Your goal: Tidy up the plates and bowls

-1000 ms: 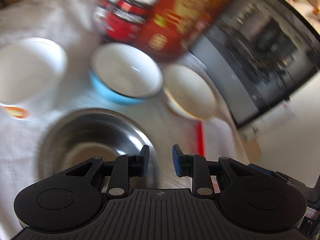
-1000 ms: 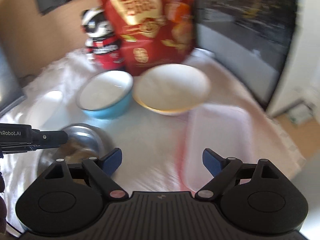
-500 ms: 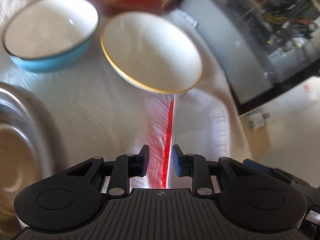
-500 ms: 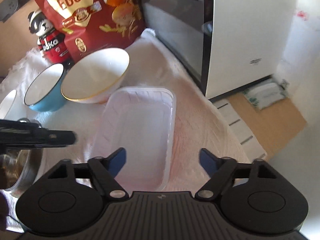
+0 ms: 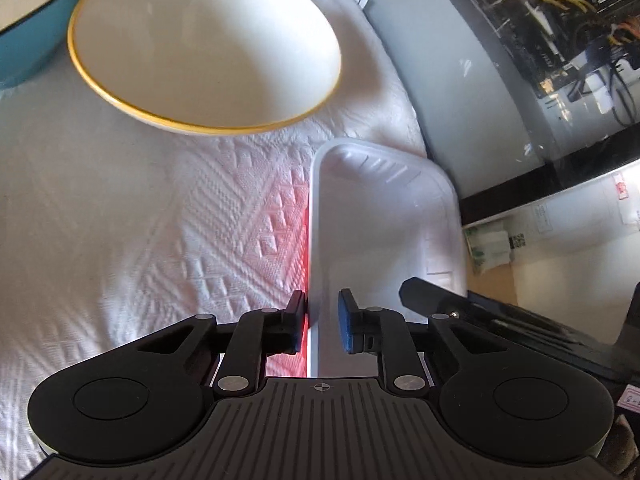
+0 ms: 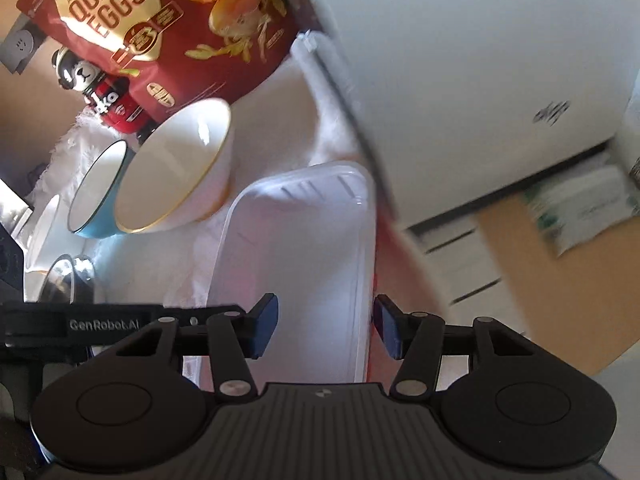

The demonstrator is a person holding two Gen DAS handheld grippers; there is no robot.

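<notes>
A shallow translucent plastic tray [image 5: 384, 220] lies on the white cloth, right of a white bowl with a gold rim [image 5: 204, 40]. My left gripper [image 5: 322, 324] straddles the tray's left rim near its front corner. Its jaws are closing, with a gap still showing on the inner side. In the right wrist view, the right gripper [image 6: 326, 328] straddles the right rim of the tray [image 6: 296, 240]. Its jaws are closing too, with one pad inside the tray and one just outside, neither pressing. A blue bowl [image 6: 96, 200] sits behind the gold-rimmed bowl [image 6: 176, 172].
A steel bowl [image 6: 60, 276] and another white bowl [image 6: 40, 224] stand at the left. A red quail-egg bag [image 6: 160, 20] and a panda-topped red bottle [image 6: 100, 92] stand at the back. A white case [image 6: 460, 80] with a glass side [image 5: 540, 40] borders the tray's right side.
Both grippers moved right and down, from over the bowls to the plastic tray. Each now has a tray rim between its fingers, and both pairs of jaws have narrowed.
</notes>
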